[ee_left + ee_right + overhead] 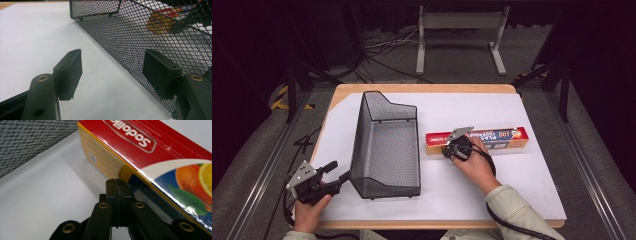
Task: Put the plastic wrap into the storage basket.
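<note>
A long red, yellow and blue box (497, 138) marked with an orange picture (160, 152) lies on the white sheet to the right of a black wire-mesh basket (357, 135). My right gripper (447, 152) is shut with nothing between its jaws, and its tips (118, 183) rest against the box's yellow near side towards the left end. My left gripper (339, 171) is at the basket's near left corner. Its jaws stand apart (112, 72). One pad (71, 72) is over bare paper and the other (160, 75) is right at the basket's mesh wall (140, 32), gripping nothing.
A white sheet (472, 185) covers most of the wooden table (422, 88). A white metal stand (459, 30) and cables lie on the floor beyond the far edge. Grey carpet flanks the table on both sides.
</note>
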A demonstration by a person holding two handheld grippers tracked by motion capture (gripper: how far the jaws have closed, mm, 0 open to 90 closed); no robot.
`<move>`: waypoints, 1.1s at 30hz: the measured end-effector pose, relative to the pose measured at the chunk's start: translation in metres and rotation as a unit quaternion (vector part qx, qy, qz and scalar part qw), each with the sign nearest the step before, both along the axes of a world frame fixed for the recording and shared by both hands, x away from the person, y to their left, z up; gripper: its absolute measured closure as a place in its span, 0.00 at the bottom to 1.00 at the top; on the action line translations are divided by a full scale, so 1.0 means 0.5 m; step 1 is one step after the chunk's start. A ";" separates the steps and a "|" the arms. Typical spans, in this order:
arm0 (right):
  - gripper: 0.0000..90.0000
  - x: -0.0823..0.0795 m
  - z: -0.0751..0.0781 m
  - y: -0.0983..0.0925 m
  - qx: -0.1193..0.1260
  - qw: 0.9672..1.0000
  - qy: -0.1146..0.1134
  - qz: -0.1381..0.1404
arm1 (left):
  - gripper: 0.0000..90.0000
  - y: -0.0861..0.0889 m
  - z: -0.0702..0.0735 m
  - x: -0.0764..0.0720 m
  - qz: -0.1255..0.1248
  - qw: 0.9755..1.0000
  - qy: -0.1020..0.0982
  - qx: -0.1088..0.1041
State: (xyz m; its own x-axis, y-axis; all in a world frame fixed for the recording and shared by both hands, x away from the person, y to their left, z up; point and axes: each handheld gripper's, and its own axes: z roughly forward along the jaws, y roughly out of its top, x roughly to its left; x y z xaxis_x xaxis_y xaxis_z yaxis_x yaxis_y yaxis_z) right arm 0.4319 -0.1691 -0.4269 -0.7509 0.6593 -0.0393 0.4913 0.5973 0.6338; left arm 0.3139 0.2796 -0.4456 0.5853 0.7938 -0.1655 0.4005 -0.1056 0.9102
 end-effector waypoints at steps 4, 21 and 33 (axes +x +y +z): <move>1.00 0.018 0.000 -0.003 0.009 1.000 0.012 -0.011 | 0.36 0.002 -0.001 -0.002 0.001 1.000 -0.002 -0.002; 1.00 0.051 0.122 -0.183 0.074 0.996 0.006 -0.055 | 0.36 0.000 -0.003 -0.001 0.001 1.000 0.002 0.005; 1.00 0.125 0.114 -0.303 0.014 0.986 0.004 -0.164 | 0.36 0.000 -0.007 -0.001 0.001 1.000 0.007 0.004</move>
State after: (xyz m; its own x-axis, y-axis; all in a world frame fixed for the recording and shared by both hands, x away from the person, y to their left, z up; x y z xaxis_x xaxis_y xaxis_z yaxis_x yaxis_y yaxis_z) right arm 0.4944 -0.3206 -0.3699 -0.4979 0.8671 -0.0130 0.6602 0.3887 0.6427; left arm 0.3135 0.2795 -0.4490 0.5814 0.7964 -0.1665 0.4128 -0.1123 0.9039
